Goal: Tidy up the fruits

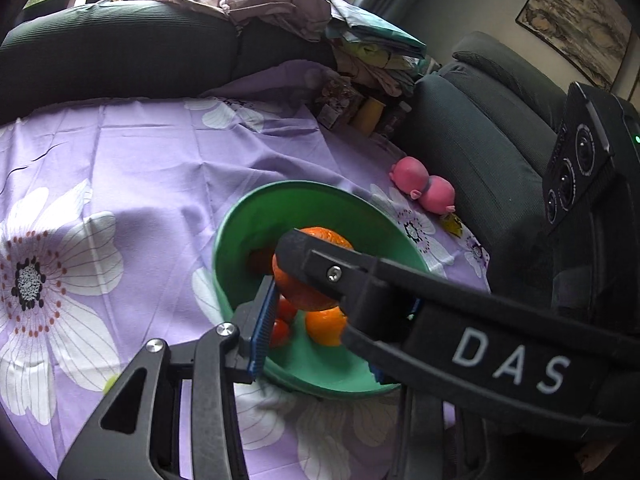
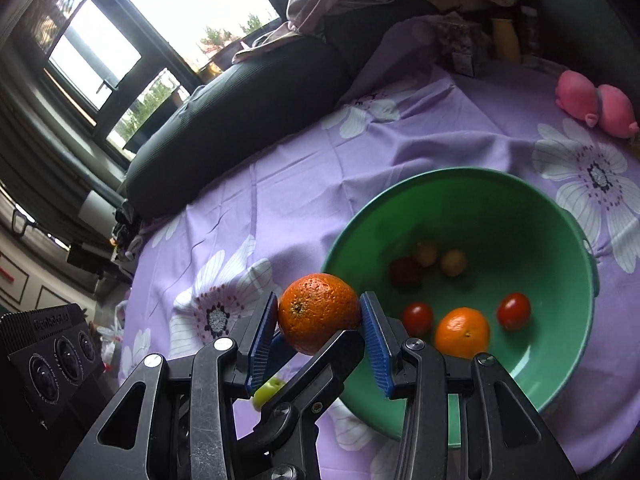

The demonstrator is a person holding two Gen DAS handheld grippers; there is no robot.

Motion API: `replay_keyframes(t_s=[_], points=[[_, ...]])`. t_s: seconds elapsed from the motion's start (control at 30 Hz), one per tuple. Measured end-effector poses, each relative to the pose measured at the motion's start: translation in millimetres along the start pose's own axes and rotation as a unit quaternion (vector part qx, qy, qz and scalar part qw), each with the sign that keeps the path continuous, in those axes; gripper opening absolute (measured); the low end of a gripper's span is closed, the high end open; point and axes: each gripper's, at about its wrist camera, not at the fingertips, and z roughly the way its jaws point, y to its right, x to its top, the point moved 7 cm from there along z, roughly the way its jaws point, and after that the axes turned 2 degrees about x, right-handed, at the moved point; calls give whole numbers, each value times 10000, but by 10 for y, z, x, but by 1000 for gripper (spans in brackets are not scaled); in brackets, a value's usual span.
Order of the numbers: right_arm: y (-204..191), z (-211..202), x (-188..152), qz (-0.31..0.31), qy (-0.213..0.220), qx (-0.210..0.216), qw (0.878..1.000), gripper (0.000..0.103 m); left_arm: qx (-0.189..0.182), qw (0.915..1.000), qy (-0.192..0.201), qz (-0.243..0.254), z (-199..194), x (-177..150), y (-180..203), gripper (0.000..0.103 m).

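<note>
My right gripper (image 2: 319, 320) is shut on an orange (image 2: 319, 311), held just above the near left rim of the green bowl (image 2: 560, 320). The bowl holds a smaller orange (image 2: 462, 332), red tomatoes (image 2: 513, 311) and small yellow fruits (image 2: 453, 263). In the left wrist view the right gripper (image 1: 400, 300) crosses in front with the held orange (image 1: 308, 280) over the bowl (image 1: 248, 216). One blue-padded finger (image 1: 262, 332) of my left gripper shows; the other is hidden behind the right gripper. A green fruit (image 2: 269, 391) lies on the cloth under my right gripper.
A purple flowered cloth (image 1: 140, 160) covers the table. A pink toy (image 1: 424, 188) lies at its far right edge near jars (image 1: 370, 114). A dark sofa (image 1: 120, 52) with heaped clothes stands behind, an armchair (image 1: 472, 128) to the right.
</note>
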Motion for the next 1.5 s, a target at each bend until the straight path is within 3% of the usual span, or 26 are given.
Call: replay_keyframes(t_s=[0.23, 0.6, 0.77, 0.9, 1.03, 1.1, 1.27, 1.4, 1.5], points=[[378, -143, -21, 284, 48, -386, 9988, 46, -331, 9989, -313, 134, 252, -82, 267, 38], [534, -185, -67, 286, -32, -837, 9961, 46, -404, 9975, -561, 114, 272, -147, 296, 43], [374, -261, -32, 127, 152, -551, 9983, 46, -164, 9996, -214, 54, -95, -65, 79, 59], [87, -231, -48, -118, 74, 148, 9998, 48, 372, 9991, 10, -208, -462, -11, -305, 64], [-263, -117, -141, -443, -200, 621, 9969, 48, 1274, 9903, 110, -549, -751, -42, -778, 65], [-444, -3, -217, -590, -443, 873, 9934, 48, 1455, 9858, 39, -837, -826, -131, -989, 65], [-778, 430, -485, -818, -1215, 1041, 9837, 48, 1503, 9761, -368, -1526, -795, -514, -1343, 63], [-887, 762, -725, -1006, -1736, 728, 9770, 48, 1663, 9701, -734, -1610, -645, -703, -1437, 63], [-890, 926, -850, -1078, -1965, 544, 9730, 48, 1498, 9716, -837, -1627, -546, -748, -1436, 59]])
